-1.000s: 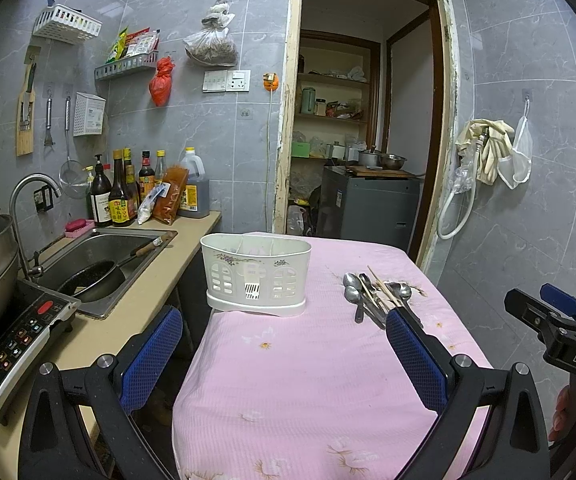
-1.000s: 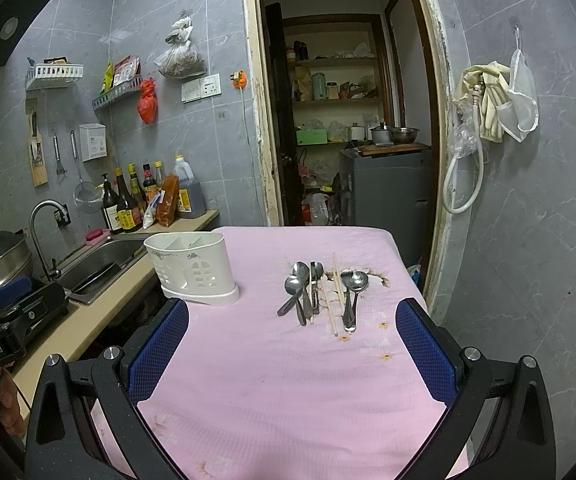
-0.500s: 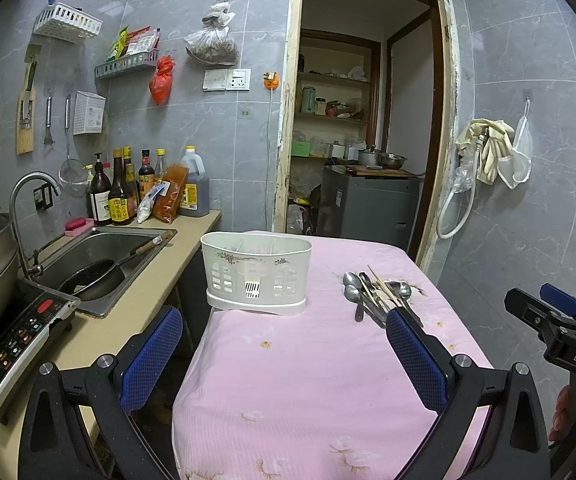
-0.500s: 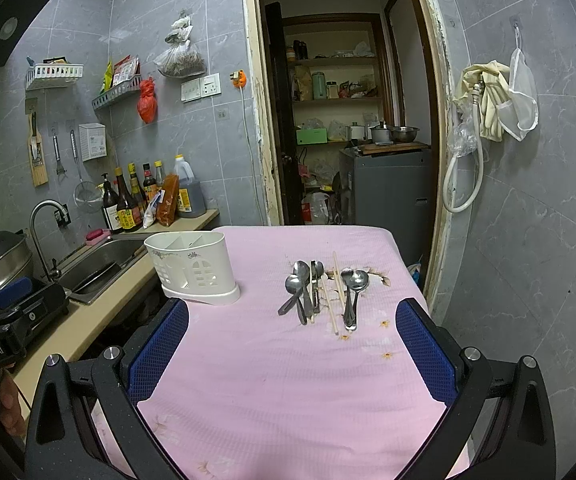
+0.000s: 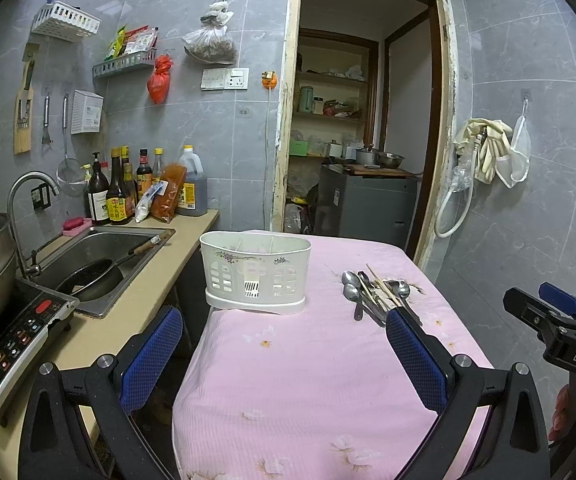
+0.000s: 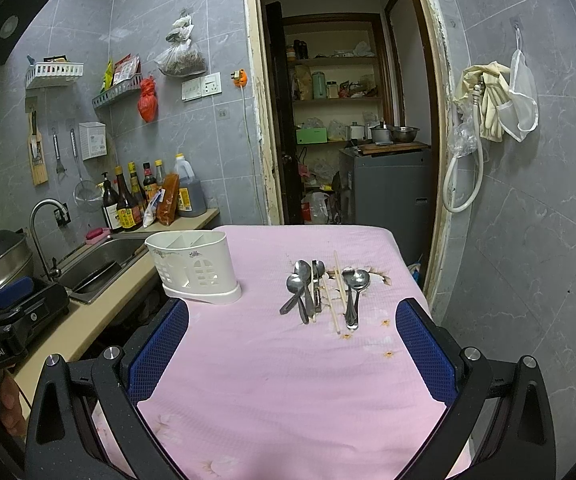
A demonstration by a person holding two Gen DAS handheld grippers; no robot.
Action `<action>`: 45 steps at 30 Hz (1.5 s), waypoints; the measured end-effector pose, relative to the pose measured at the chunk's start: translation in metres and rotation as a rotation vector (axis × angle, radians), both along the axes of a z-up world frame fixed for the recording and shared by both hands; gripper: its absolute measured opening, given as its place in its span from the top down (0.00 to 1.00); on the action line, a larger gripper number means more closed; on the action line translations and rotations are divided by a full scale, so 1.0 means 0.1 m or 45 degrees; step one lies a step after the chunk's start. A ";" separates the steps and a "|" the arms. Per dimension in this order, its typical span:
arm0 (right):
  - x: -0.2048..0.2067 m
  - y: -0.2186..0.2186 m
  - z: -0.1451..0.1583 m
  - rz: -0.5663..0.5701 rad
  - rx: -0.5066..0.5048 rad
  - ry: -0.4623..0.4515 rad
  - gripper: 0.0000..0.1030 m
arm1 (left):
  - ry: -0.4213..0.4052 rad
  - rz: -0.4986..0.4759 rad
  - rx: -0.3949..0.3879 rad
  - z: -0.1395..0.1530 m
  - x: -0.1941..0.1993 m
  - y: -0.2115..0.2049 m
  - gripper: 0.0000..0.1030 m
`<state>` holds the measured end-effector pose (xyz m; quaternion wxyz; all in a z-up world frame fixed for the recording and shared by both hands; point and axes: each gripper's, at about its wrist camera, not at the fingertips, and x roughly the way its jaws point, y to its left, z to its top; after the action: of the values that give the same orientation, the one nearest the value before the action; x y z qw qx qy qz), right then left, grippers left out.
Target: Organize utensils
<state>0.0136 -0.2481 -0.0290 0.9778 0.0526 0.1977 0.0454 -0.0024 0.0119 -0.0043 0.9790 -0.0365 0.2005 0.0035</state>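
A white plastic utensil holder point(image 5: 257, 270) stands on the pink tablecloth point(image 5: 296, 364); it also shows in the right wrist view point(image 6: 194, 268), divided into compartments. Several metal spoons point(image 6: 302, 286) and wooden chopsticks point(image 6: 337, 292) lie flat to its right; they also show in the left wrist view point(image 5: 372, 294). My left gripper point(image 5: 284, 344) is open and empty, well short of the holder. My right gripper point(image 6: 292, 344) is open and empty, short of the spoons. Each gripper's body shows at the edge of the other's view.
A counter with a sink point(image 5: 104, 252), a pan in it, bottles point(image 5: 128, 196) and an induction cooker point(image 5: 12, 344) runs along the left. An open doorway point(image 6: 348, 120) lies behind the table. A tiled wall with a hose point(image 6: 464, 184) is on the right.
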 end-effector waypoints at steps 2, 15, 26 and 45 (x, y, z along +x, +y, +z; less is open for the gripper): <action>0.00 0.00 -0.01 0.000 0.000 0.000 0.01 | -0.001 -0.002 0.000 -0.01 -0.01 0.03 0.00; -0.03 0.13 -0.05 -0.029 -0.009 -0.020 0.01 | -0.003 -0.037 -0.006 -0.01 0.06 -0.04 0.00; -0.02 0.11 0.22 -0.092 0.005 -0.108 0.01 | -0.067 -0.116 -0.019 0.10 0.32 0.00 0.00; 0.94 -0.46 0.47 -0.130 -0.024 -0.188 0.01 | -0.209 -0.179 -0.033 0.37 1.34 -0.52 0.00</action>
<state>0.1081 -0.2937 0.0184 0.9912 0.0497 0.1225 -0.0027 0.1315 -0.0402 0.0325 0.9894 -0.0350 0.1217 -0.0706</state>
